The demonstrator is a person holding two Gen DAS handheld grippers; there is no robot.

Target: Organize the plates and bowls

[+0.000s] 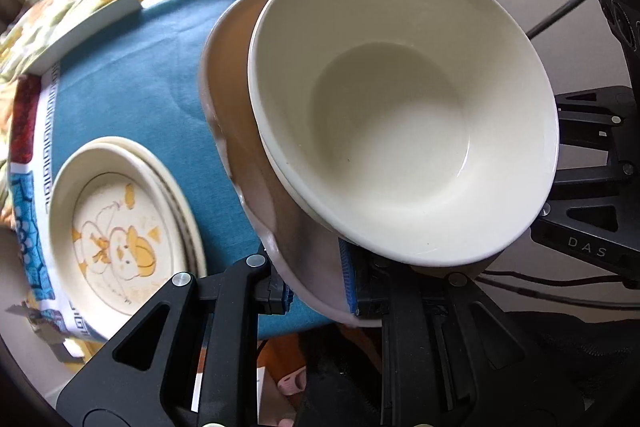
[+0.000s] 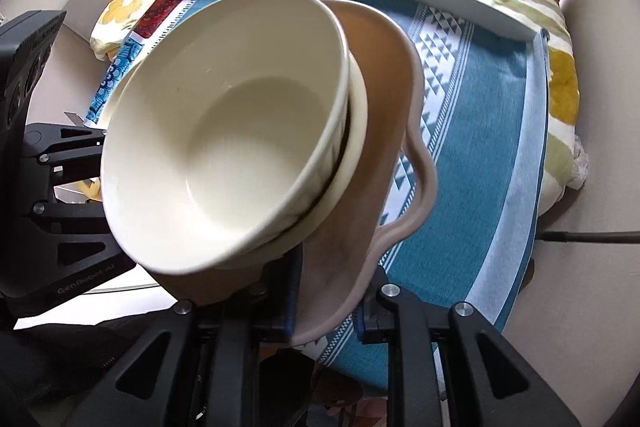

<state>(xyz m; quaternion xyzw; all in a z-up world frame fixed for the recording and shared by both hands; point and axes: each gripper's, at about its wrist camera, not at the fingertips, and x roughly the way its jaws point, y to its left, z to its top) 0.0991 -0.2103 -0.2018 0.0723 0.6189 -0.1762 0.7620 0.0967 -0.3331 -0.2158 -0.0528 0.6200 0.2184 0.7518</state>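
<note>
Brown wavy-rimmed plate [image 1: 236, 131] carrying two nested cream bowls [image 1: 404, 115], both empty, left claw [image 1: 316, 291] and right claw [image 2: 326, 319] clamped on plate's opposite rims, above blue-clothed bench [image 1: 132, 75], stacked cartoon plates [image 1: 120, 227] beside

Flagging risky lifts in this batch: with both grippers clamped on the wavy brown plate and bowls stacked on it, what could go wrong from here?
1. The cream bowls sit loose on the tilted brown plate and could slide off.
2. The left gripper and right gripper pinch only the plate's rim, so uneven motion might twist it free.
3. The cartoon plates lie near the table edge, where a dropped load might hit them.
</note>
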